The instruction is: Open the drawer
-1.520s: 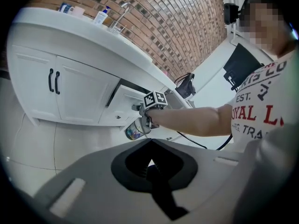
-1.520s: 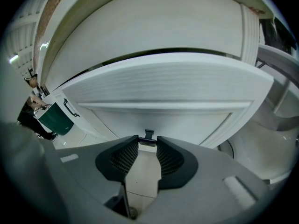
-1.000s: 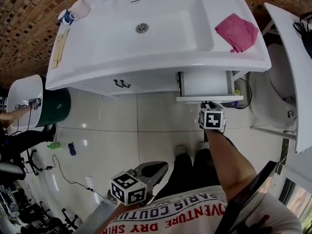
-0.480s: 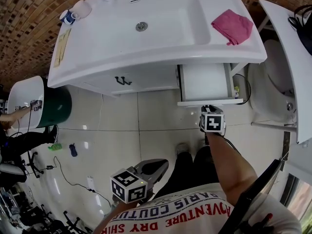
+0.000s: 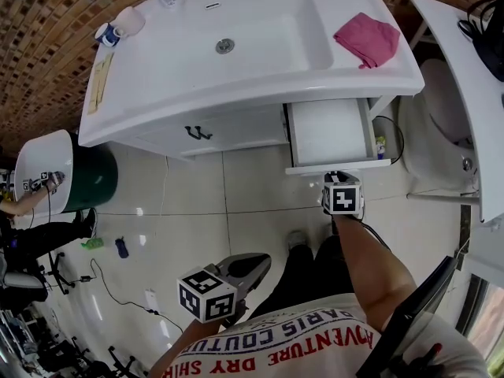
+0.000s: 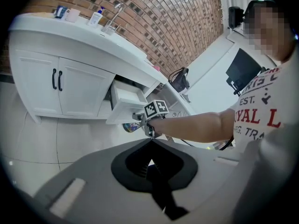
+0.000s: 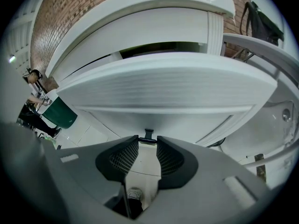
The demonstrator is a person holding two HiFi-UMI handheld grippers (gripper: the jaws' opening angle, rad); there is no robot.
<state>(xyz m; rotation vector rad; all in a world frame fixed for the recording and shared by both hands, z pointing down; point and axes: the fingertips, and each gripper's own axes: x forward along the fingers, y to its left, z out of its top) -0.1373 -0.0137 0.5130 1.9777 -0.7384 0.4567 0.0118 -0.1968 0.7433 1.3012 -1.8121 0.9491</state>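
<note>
The white drawer stands pulled out from the right side of the vanity, and its inside looks empty. My right gripper sits at the drawer's front edge, shut on the small dark handle under the drawer front. The handle bar lies between the ribbed pads. The left gripper view shows the drawer sticking out with the right gripper at its front. My left gripper hangs low near my body, away from the vanity. Its jaws meet at the tips with nothing in them.
A pink cloth lies on the sink top right of the basin. Two cabinet doors with black handles are left of the drawer. A green bin stands at left, a toilet at right. My feet are on the tiled floor.
The drawer has slid farther out of the vanity, drawn by my right gripper on its handle. The left gripper has barely moved.
</note>
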